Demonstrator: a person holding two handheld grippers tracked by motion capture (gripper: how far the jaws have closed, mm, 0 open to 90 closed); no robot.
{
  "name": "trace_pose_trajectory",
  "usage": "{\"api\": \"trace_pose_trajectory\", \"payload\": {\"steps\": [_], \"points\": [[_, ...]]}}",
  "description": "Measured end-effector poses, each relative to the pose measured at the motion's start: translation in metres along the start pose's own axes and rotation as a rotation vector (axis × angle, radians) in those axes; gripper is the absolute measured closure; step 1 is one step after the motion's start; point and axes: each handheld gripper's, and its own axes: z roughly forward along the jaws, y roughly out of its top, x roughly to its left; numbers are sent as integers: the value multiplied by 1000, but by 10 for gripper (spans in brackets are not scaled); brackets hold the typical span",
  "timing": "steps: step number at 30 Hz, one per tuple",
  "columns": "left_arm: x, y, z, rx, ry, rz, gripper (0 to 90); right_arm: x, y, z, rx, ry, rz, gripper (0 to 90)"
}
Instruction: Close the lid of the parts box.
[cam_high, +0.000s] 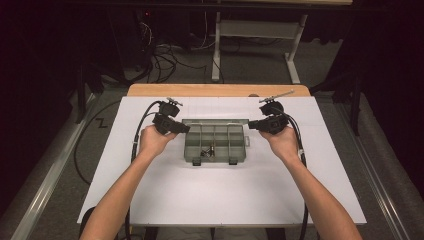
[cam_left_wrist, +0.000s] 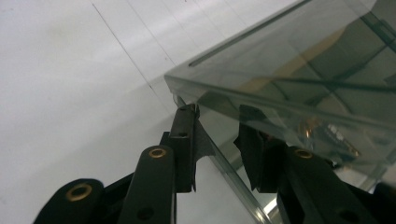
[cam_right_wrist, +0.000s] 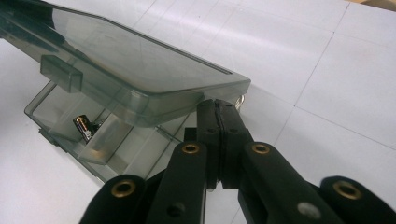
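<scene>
Left gripper (cam_high: 184, 128): at the left end of the box, jaws partly apart and straddling the left wall of the tray, one jaw outside and one inside; whether the pads press on the wall I cannot tell.
Compartment box (cam_high: 215, 142): smoky translucent plastic organiser, in the middle of the white table (cam_high: 220, 190), between the two grippers; divided tray with two latches on its near edge.
Lid (cam_right_wrist: 140, 70): hinged along the far side of the box; in the right gripper view it stands partly raised and slanted over the tray.
Contents: a small dark cylinder, probably a battery (cam_right_wrist: 82, 126), lies in a near compartment beside some small metal parts; the other compartments look bare.
Right gripper (cam_right_wrist: 217, 106): at the right end of the box, jaws pressed together with nothing between them, tips tucked just under the right corner of the lid.
Step in hand (judgement): lid being swung on its hinge while the tray is steadied.
How to do it well (judgement): keep the left jaws firm on the wall so the tray cannot slide; carry the lid corner along the hinge's arc with the closed tips, slowly, so it neither slips off nor jolts the loose parts.
Writing: the cylinder has a light band, too small to read; no brand or label legible elsewhere.
</scene>
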Motion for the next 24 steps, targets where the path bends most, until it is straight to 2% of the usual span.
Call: {"api": "trace_pose_trajectory", "payload": {"steps": [3, 8, 14, 24], "points": [[1, -3, -6, 7, -6, -10, 669, 0, 0, 0, 2, 0, 0, 900], [6, -4, -13, 11, 11, -23, 679, 1, -1, 0, 3, 0, -2, 900], [14, 4, -20, -26, 9, -88, 742, 2, -2, -1, 7, 2, -10, 900], [9, 5, -21, -54, 0, -90, 766, 3, -6, -3, 6, 11, -20, 900]]}}
